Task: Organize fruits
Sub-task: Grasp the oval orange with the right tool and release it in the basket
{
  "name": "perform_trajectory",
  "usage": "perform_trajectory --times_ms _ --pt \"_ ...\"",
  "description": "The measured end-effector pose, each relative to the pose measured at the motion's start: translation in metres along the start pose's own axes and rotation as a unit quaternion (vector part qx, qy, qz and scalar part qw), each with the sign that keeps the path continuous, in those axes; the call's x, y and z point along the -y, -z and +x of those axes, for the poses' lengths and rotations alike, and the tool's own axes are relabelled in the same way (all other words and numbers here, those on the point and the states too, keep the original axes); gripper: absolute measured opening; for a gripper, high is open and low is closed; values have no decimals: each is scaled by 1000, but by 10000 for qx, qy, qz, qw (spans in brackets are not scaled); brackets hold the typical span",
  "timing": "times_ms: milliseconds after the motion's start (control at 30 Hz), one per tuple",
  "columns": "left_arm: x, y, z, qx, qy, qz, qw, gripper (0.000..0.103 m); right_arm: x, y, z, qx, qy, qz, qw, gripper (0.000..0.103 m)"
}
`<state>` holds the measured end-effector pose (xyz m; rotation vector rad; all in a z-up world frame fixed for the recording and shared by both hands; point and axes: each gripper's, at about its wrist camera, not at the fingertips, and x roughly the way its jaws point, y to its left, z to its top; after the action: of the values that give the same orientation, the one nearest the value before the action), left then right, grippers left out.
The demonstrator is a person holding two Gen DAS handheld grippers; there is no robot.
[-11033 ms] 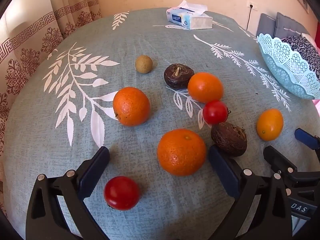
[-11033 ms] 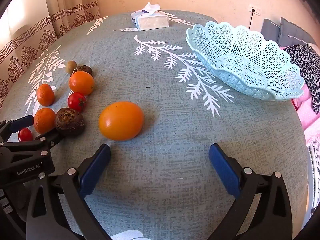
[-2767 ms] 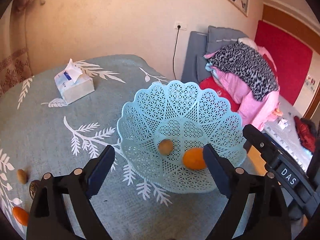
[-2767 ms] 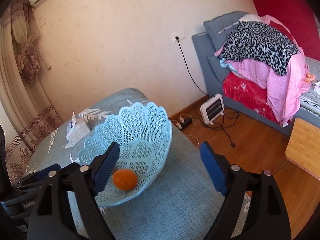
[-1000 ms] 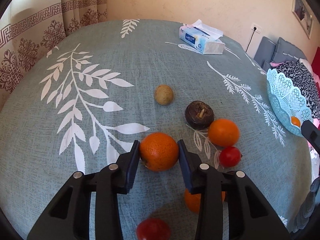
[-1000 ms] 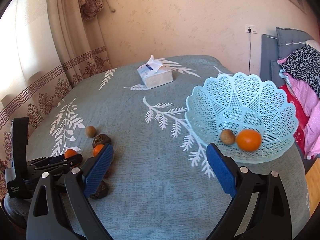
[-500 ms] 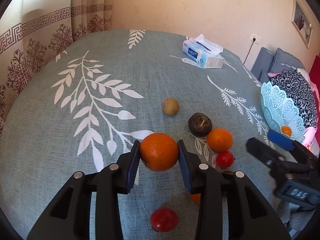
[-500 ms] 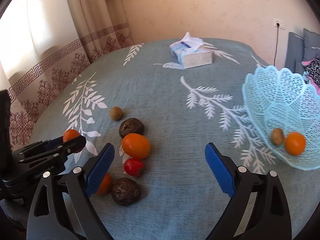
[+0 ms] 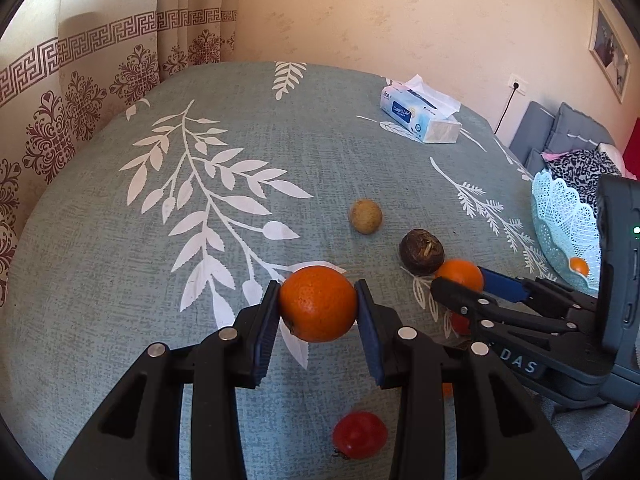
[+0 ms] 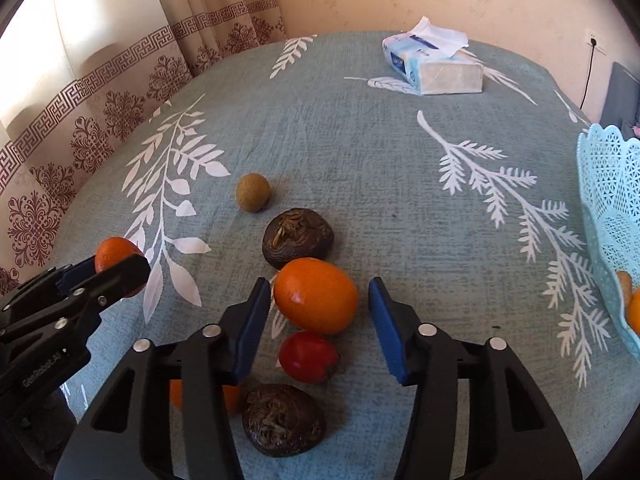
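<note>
Two oranges are being taken: one (image 9: pixel 318 303) is clamped in the left gripper (image 9: pixel 318 320); around another (image 10: pixel 315 295), at 12 o'clock, the right gripper's (image 10: pixel 316 320) jaws have just been closing, pads not yet pressing.

A lived-in home room: patterned curtains (image 9: pixel 80 92) hang behind a round tabletop (image 9: pixel 240 152) covered in a leaf-print cloth, a tissue box (image 9: pixel 420 118) sits on it, and a framed picture (image 9: pixel 610 50) hangs on the cream wall. At the right edge, a grey sofa (image 9: pixel 560 136), or perhaps a bed, holds heaped clothing (image 9: pixel 584 166).
</note>
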<state>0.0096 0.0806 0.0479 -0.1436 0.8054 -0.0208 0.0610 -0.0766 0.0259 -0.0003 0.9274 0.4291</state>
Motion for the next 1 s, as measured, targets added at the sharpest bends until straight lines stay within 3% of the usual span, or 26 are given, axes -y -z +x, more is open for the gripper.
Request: perform_trajectory --times_ms 133,600,1000 --pt "0 -1 0 2 -4 17 10000 38 -1 1 0 -4 -14 -40 10000 42" --pt "24 -4 -3 20 4 257 9997 38 20 1 -35 417 194 234 9987 42" --pt "58 -6 -6 63 20 572 9983 38 57 3 -78 1044 722 454 9909 42"
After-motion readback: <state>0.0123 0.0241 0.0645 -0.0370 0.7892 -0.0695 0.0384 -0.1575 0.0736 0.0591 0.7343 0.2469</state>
